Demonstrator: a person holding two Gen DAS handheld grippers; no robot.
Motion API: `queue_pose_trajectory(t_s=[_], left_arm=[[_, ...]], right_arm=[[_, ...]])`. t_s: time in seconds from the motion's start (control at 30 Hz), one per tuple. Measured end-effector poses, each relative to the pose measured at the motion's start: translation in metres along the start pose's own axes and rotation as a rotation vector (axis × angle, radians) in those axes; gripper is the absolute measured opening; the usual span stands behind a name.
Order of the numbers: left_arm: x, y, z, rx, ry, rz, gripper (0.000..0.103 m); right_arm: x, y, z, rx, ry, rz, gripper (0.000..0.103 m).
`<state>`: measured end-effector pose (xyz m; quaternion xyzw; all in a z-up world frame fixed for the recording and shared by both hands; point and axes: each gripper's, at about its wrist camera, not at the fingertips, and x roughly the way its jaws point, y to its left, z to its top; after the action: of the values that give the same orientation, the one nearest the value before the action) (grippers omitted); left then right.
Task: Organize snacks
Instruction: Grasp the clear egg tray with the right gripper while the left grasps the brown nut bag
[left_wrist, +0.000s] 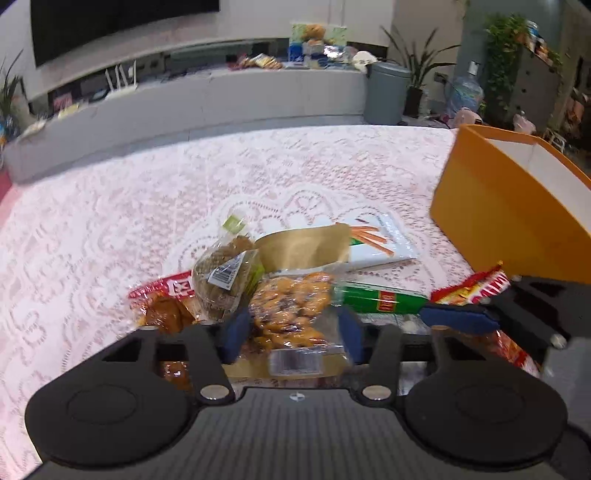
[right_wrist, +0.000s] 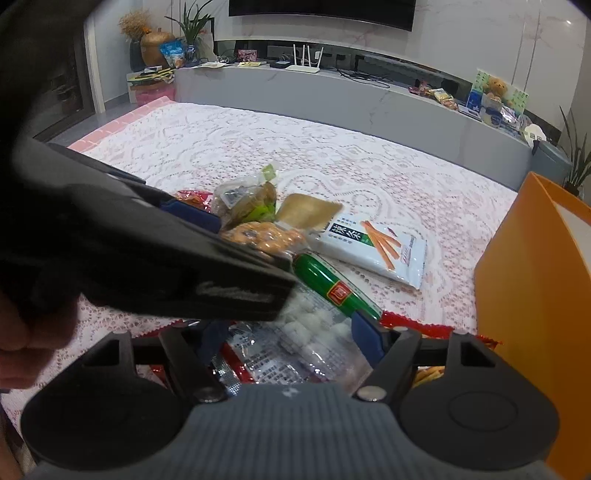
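Observation:
A heap of snack packets lies on the lace tablecloth (left_wrist: 110, 221). My left gripper (left_wrist: 293, 334) is open, its blue pads on either side of a clear bag of orange-brown cookies (left_wrist: 291, 306). My right gripper (right_wrist: 291, 339) is open around a clear bag of white candies (right_wrist: 314, 332) with a green band (right_wrist: 332, 288). That bag's green band also shows in the left wrist view (left_wrist: 384, 301). The right gripper's blue pad (left_wrist: 458, 317) shows there too. A white packet with orange sticks (right_wrist: 373, 247) lies behind the heap.
An orange box (left_wrist: 509, 218) with a white inside stands open at the right; it also shows in the right wrist view (right_wrist: 535, 295). A bag of brown biscuits (left_wrist: 225, 277), a red packet (left_wrist: 162, 302) and a red-yellow packet (left_wrist: 476, 286) lie in the heap.

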<state>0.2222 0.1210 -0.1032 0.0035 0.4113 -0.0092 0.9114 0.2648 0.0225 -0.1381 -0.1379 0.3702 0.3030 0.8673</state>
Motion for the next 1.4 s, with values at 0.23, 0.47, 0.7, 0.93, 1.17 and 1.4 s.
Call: queue_pose_trajectory(t_s=[0.23, 0.47, 0.7, 0.93, 1.17, 1.4], left_arm=[[-0.021, 0.016, -0.006, -0.048, -0.031, -0.016, 0.043], [-0.041, 0.034, -0.018, -0.049, -0.018, -0.011, 0.04], [-0.039, 0.027, -0.025, 0.052, 0.007, 0.025, 0.041], [-0.029, 0.008, -0.034, 0.218, -0.005, 0.07, 0.042], [-0.015, 0.017, -0.034, 0.271, -0.001, 0.029, 0.055], [0.001, 0.001, -0.04, 0.441, -0.015, 0.063, 0.067]], right_arm=[[-0.001, -0.005, -0.002, 0.018, -0.007, 0.021, 0.072], [0.001, -0.011, -0.003, 0.027, -0.011, 0.039, 0.075], [0.002, -0.012, -0.004, 0.023, -0.015, 0.046, 0.075], [0.002, -0.012, -0.004, 0.011, -0.011, 0.034, 0.074], [0.002, -0.016, -0.004, 0.008, 0.009, 0.049, 0.074], [0.002, -0.024, -0.001, 0.023, 0.033, 0.091, 0.07]])
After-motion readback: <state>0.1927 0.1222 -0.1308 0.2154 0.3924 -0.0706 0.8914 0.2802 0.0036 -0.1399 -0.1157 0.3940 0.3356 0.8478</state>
